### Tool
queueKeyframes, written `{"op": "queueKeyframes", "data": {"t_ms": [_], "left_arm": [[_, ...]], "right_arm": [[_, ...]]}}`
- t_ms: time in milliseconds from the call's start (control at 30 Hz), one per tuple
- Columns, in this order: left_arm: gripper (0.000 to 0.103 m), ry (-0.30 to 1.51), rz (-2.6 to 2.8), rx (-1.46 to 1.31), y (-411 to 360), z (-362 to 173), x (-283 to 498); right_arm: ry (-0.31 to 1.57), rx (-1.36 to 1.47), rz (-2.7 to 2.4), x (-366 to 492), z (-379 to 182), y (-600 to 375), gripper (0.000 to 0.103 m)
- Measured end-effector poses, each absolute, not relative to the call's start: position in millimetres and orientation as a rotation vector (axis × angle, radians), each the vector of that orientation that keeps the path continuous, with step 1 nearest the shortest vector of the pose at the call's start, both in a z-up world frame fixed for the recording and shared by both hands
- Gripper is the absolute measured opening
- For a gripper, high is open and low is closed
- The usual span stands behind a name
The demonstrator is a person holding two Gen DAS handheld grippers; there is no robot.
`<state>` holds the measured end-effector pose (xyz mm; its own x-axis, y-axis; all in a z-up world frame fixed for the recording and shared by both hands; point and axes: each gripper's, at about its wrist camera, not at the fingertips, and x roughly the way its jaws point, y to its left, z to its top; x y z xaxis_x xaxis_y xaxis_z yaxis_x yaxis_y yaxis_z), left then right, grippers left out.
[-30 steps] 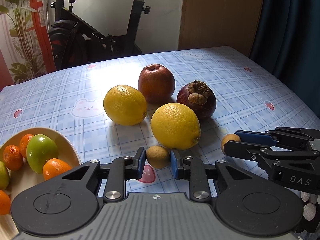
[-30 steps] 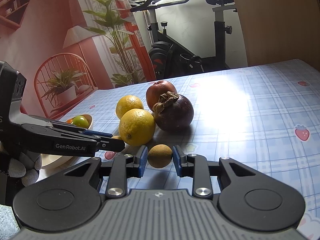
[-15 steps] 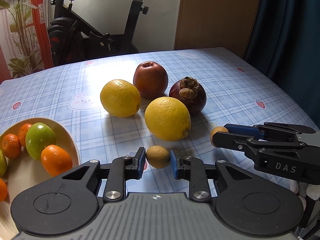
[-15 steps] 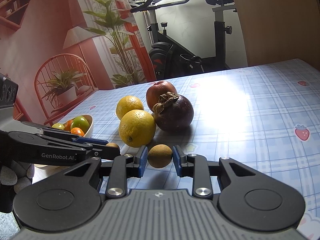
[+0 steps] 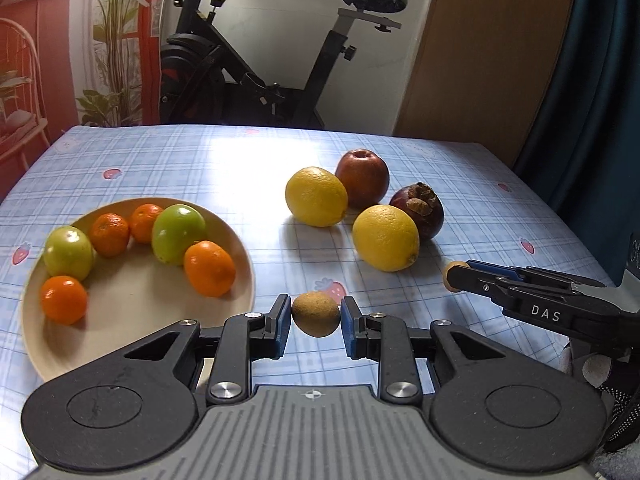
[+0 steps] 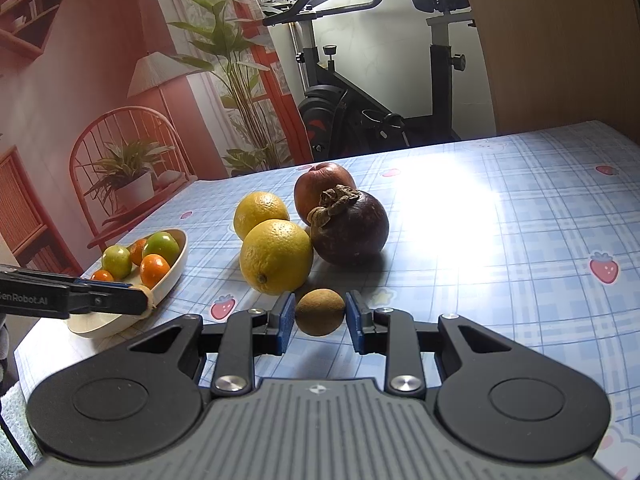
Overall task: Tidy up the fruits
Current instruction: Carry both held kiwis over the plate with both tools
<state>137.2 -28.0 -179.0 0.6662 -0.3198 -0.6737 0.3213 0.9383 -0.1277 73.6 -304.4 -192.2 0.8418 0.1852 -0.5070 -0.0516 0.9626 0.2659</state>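
- White letters "DAS" are showing on the black side of the right gripper (image 5: pixel 456 276), seen from the left wrist camera.
- White lettering "enRobot.AI", its start cut off by the frame edge, is showing on the black side of the left gripper (image 6: pixel 150 300), seen from the right wrist camera.
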Motion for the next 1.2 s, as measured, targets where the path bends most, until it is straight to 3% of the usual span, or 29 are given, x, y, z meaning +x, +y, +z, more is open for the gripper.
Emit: {"op": "queueKeyframes", "data": {"t_ms": [367, 733, 1200], "left_arm": [[0.028, 0.724, -0.285, -0.116, 26.5, -161.9, 133.3], [0.028, 0.698, -0.228, -0.193, 92.4, -140.7, 170.1], [0.028, 0.818, -0.286, -0.215, 114.9, -166.9, 220.7]], "right_arm": [[0.553, 0.187, 0.198, 89.9, -169.5, -272.5, 0.03], [0.514, 0.011, 0.372, 161.9, -127.3, -186.1, 0.03], [0.634, -0.291, 0.574, 212.1, -182.8, -78.3, 0.03]]}}
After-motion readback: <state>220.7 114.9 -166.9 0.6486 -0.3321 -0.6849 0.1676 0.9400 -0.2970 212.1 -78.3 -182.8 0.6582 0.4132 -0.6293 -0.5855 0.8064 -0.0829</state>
